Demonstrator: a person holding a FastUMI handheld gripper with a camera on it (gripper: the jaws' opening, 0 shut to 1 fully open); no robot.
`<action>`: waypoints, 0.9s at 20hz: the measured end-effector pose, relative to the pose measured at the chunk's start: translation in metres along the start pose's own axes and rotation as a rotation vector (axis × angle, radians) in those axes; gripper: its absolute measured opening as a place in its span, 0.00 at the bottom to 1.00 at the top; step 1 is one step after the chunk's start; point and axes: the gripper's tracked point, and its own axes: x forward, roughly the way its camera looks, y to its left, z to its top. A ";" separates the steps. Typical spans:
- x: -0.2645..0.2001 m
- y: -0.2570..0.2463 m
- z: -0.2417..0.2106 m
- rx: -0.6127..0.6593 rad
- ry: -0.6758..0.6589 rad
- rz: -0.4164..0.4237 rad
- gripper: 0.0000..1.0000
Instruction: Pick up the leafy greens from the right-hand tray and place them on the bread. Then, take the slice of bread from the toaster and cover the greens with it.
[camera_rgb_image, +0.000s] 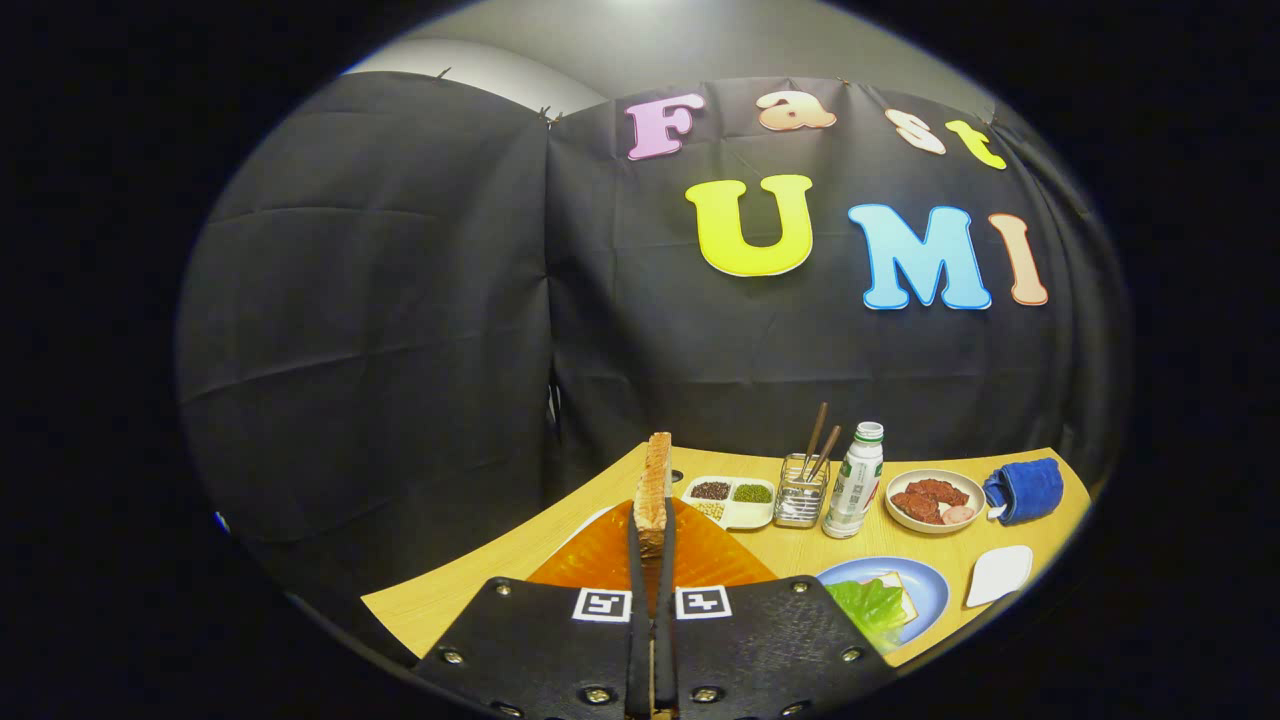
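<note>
step: carry toast to cover greens | fingers (652, 545): clamped narrow on the upright bread slice (656, 490), held above the orange toaster (700, 560) | target: leafy greens (870, 605) on bread on blue plate (935, 590), right of fingers | advice: tilt slice flat, lower squarely over greens, then release gently.

The single camera rides on the gripper (652, 560) and faces forward along its two fingers, which rise from the bottom of the view, closed on a slice of bread (655, 490) held edge-on close to the lens. It sits above the near edge of the wooden table (800, 548), looking slightly down across it toward the black cloth wall (400, 330) behind.
</note>
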 end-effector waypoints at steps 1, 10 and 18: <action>-0.003 -0.004 0.004 0.002 -0.001 -0.001 0.02; -0.036 -0.063 -0.005 0.007 0.015 -0.046 0.02; -0.051 -0.136 -0.034 0.043 0.034 -0.141 0.02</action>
